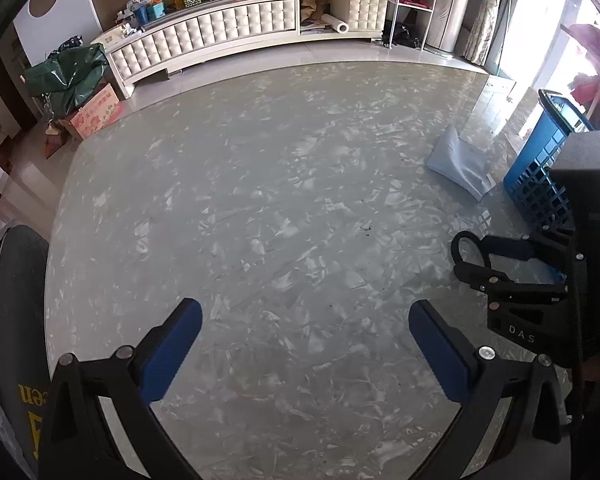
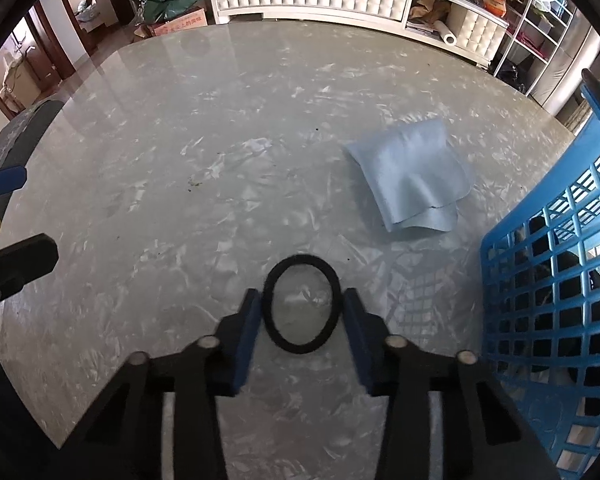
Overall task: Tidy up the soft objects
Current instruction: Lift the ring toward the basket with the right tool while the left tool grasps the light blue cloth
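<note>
A black elastic hair band [image 2: 300, 304] sits between the pads of my right gripper [image 2: 300, 300], which is shut on it just over the marble table [image 2: 180, 140]. The band also shows in the left wrist view [image 1: 466, 250], with the right gripper [image 1: 500, 264] at the right. A folded pale blue cloth [image 2: 416, 172] lies on the table beyond it, also seen in the left wrist view [image 1: 460, 162]. A blue plastic basket [image 2: 560, 300] stands to the right with dark items inside. My left gripper [image 1: 304, 322] is open and empty over the table.
A dark chair back [image 1: 16, 320] stands at the table's left edge. A white padded cabinet [image 1: 236, 28] with clutter runs along the far wall. A cardboard box [image 1: 96, 114] and green bag stand on the floor at the left.
</note>
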Motion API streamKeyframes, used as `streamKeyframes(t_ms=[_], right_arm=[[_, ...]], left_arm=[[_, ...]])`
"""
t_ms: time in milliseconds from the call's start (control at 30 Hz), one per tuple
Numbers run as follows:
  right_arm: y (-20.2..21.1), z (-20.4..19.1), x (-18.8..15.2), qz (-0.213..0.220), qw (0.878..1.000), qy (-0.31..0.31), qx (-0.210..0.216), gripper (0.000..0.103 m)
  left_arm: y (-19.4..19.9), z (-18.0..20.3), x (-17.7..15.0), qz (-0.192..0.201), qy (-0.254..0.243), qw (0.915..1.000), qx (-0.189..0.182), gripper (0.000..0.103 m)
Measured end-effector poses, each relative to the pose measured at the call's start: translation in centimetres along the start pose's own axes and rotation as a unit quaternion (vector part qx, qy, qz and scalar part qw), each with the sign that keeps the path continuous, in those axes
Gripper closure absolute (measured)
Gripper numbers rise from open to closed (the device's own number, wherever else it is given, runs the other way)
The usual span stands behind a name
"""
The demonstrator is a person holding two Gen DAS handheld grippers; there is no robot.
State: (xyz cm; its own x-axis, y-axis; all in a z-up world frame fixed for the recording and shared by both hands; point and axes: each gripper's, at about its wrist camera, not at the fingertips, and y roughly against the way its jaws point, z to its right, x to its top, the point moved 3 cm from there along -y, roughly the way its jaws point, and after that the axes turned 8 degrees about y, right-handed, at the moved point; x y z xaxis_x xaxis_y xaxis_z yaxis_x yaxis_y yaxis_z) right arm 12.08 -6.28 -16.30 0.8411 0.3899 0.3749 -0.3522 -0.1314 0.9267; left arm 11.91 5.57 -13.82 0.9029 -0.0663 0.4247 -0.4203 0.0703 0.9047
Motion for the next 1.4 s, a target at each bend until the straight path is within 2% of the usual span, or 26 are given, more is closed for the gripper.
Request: streamKeyframes(t_ms=[167,300,533,767,1000,1100,1300,1400], right_arm=[[0.8,-1.1,-0.5,-0.002,1.0,0.003,0.007,0.094],[1.5,-1.2,-0.7,-0.005,1.0,-0.001,0.012,0.095],[6.0,-2.0,-1.0,0.018,0.999,0.014,0.023,0.095],[11.4,-1.4,-1.9,0.038,0.998,0.019,0.038,0.095],[16.2,2.4,-3.1,0.066,0.996,0.005,0.055,0.095],[17.3,4.1,-4.0,0.076,0.996,0.001,0.05,0.095],[19.2,6.6,-5.8,0.084,0.996,-0.004,0.04,0.094],[19.6,8.0,-6.4,0.084,0.996,-0.009,0.038,0.094]], left_arm=[[0.5,-0.1,0.1,0.003,0.006,0.9999,-0.009,0.0],[1.1,0.1,0.2,0.009,0.008,0.9998,-0.017,0.0],[2.2,1.1,0.4,0.017,0.001,0.9991,-0.039,0.0],[3.4,3.9,-0.3,0.022,-0.045,0.9976,-0.048,0.0],[3.4,7.0,1.6,0.014,-0.053,0.9941,-0.093,0.0],[3.3,8.0,2.4,0.014,-0.061,0.9937,-0.093,0.0],[3.3,10.7,4.6,0.04,-0.12,0.987,-0.099,0.0],[2.3,12.2,5.3,0.028,-0.157,0.9818,-0.103,0.0]])
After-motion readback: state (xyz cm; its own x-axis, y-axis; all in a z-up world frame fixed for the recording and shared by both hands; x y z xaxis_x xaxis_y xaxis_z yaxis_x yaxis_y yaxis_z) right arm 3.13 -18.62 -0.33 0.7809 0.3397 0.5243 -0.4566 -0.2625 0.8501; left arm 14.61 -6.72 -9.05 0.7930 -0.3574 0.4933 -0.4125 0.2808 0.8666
